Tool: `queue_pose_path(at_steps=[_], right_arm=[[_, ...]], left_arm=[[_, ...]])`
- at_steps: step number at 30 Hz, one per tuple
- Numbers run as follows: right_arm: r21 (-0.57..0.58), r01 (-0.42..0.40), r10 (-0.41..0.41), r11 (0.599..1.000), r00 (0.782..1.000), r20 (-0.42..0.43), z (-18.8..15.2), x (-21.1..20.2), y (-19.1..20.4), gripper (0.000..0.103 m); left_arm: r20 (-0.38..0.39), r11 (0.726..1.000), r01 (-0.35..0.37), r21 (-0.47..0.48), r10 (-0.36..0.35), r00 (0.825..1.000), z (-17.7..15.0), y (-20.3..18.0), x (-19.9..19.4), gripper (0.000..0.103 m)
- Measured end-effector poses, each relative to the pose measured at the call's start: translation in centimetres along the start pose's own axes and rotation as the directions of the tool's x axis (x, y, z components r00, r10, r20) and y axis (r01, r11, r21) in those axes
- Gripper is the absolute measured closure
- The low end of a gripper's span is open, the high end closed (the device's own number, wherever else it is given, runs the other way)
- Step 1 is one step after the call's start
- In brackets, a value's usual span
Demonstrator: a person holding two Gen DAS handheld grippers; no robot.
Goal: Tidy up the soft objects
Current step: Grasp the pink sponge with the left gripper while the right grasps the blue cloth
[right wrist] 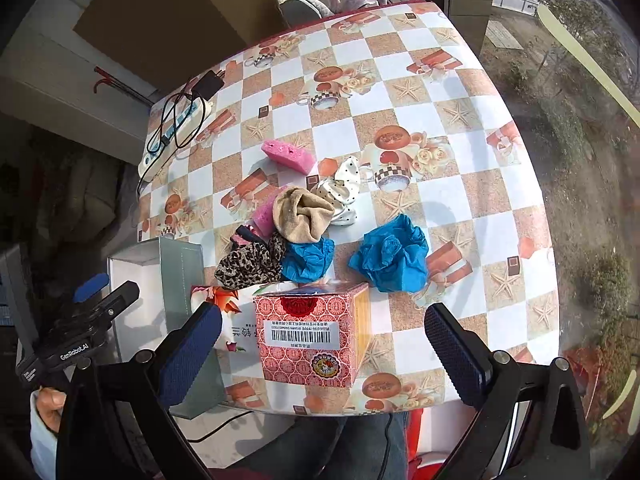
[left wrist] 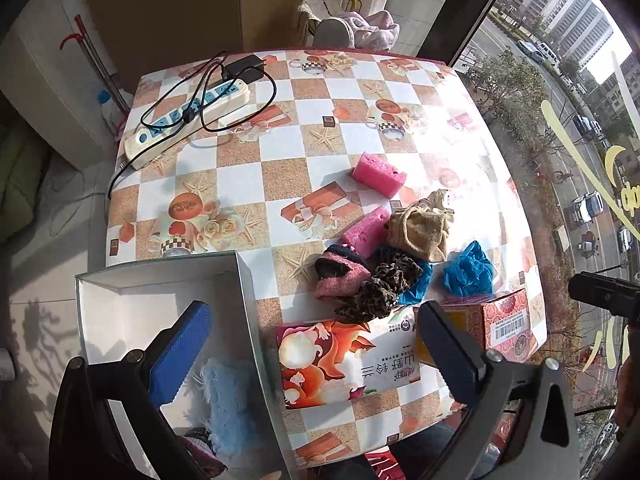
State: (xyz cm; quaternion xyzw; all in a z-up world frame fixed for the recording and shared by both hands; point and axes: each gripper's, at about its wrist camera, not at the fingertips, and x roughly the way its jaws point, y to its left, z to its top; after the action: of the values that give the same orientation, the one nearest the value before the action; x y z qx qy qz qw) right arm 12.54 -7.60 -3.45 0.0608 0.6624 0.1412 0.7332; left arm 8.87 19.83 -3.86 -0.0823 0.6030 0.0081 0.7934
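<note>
- While the left tongs (left wrist: 316,354) hang released over the near-left table edge, their left finger sits above a white box (left wrist: 244,280) and nothing is between the pads.
- Inside that box lies a fluffy light-blue cloth (left wrist: 230,404), with a dark pink-trimmed piece just beside it.
- Right tongs (right wrist: 324,354) are likewise spread wide and empty, above a red carton (right wrist: 308,336) at the near edge of the table (right wrist: 500,184).
- Beside the carton lies a flat tissue pack (left wrist: 344,360).
- Beyond them sits the heap: leopard-print cloth (right wrist: 250,262), beige sock (right wrist: 302,212), two blue crumpled pieces (right wrist: 390,256), a spotted white cloth (right wrist: 340,192), a pink knit sock (left wrist: 340,276).
- Two pink sponges (left wrist: 378,174) lie farther back, one touching the heap.
- A power strip (left wrist: 188,120) rests at the far-left corner.
</note>
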Motion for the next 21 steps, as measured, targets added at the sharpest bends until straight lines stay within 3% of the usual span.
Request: queue_pose_path(at_steps=[5,9,14,21], right_arm=[[0.045,-0.007,0.009,0.999,0.999,-0.051,1.1,2.2,-3.7,0.001],[0.07,-0.021,0.028,0.997,0.995,-0.1,1.5,4.0,-6.2,0.001],[0.098,-0.012,0.026,0.995,0.989,-0.143,2.0,5.9,-9.2,0.001],[0.14,-0.013,0.041,0.99,0.979,-0.198,3.3,9.9,-11.3,0.001]], left_arm=[[-0.033,0.991,-0.042,0.127,0.047,0.998,5.4,-4.6,4.1,0.0],[-0.076,0.969,-0.093,0.229,0.114,0.991,8.6,-8.1,9.4,0.0],[-0.107,0.937,-0.147,0.317,0.189,0.976,10.8,-10.2,15.1,0.0],[-0.138,0.912,-0.181,0.368,0.246,0.959,12.7,-11.5,19.9,0.0]])
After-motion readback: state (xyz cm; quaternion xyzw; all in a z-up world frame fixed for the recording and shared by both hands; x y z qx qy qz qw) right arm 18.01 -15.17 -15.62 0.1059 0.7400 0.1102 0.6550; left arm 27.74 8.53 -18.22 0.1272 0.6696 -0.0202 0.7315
